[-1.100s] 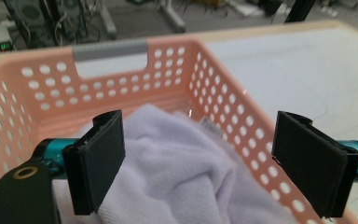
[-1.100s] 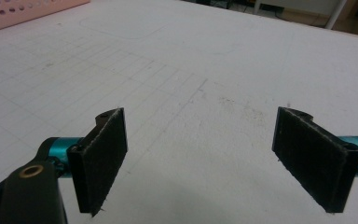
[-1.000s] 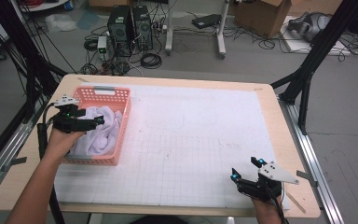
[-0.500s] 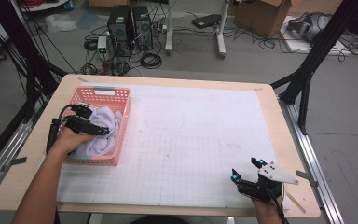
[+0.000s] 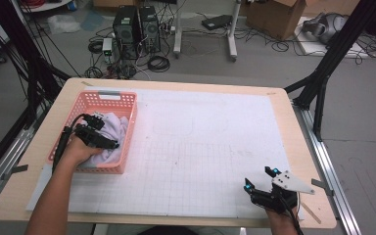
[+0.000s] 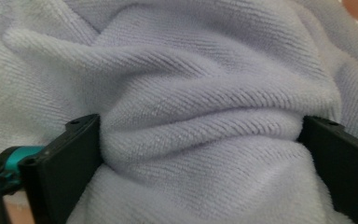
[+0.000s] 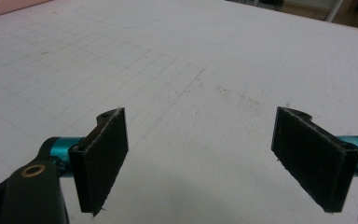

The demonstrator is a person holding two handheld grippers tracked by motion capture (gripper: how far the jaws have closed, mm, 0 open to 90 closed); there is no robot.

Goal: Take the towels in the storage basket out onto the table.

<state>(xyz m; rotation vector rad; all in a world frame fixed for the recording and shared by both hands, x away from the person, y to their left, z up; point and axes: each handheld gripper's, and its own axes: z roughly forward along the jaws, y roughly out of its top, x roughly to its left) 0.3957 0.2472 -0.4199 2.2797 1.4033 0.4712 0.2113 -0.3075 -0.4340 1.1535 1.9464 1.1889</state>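
On the white gridded table [image 5: 215, 161], your left gripper [image 5: 108, 142] has dropped into the pink basket [image 5: 108, 98], jaws wide around a towel [image 6: 200, 112] fold, not yet pinched; your right gripper [image 7: 200, 158] waits open.

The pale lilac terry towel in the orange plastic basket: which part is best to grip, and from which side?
Grip a raised fold of the pale lilac terry towel, coming from above through the open top of the orange plastic basket. The towel lies crumpled with no free edge showing; the left gripper already brackets such a ridge.
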